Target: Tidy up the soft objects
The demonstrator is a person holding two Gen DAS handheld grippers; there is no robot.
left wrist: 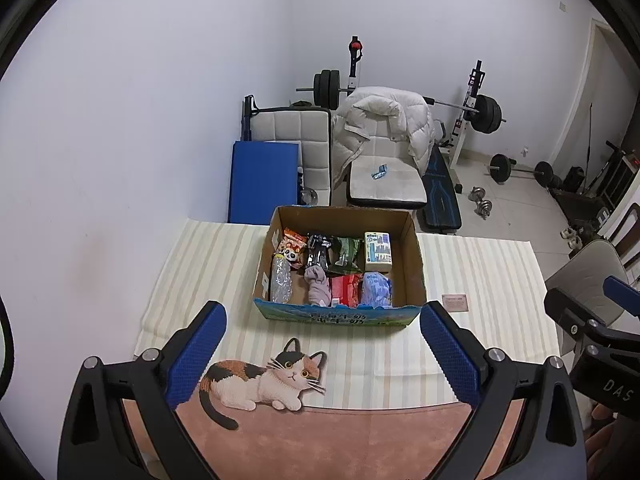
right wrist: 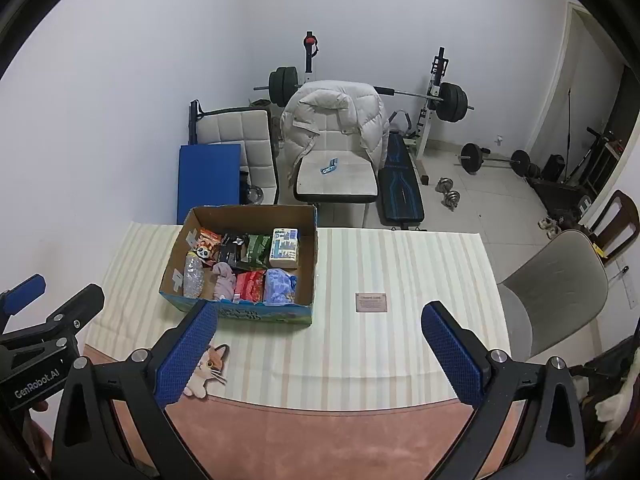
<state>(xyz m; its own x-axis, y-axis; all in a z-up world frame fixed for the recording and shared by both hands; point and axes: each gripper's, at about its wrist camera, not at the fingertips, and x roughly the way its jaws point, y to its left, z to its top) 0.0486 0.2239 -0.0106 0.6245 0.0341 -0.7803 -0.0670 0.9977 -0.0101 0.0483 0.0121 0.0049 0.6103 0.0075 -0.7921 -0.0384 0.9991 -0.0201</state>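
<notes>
- My left gripper (left wrist: 322, 326) and right gripper (right wrist: 320, 326): blue-padded fingers spread, holding nothing
- Brown cardboard box (left wrist: 416, 268) of soft packets: near the striped tablecloth's (right wrist: 400, 340) far edge

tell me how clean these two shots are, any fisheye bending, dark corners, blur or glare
Left wrist view: strong fisheye bend, black corners, even soft room light, cardboard box sharp, left tool open and crisp, no glare. Right wrist view: same barrel curve bowing the striped tablecloth edges, dark vignette, faint shadows only, right tool open and in focus.
</notes>
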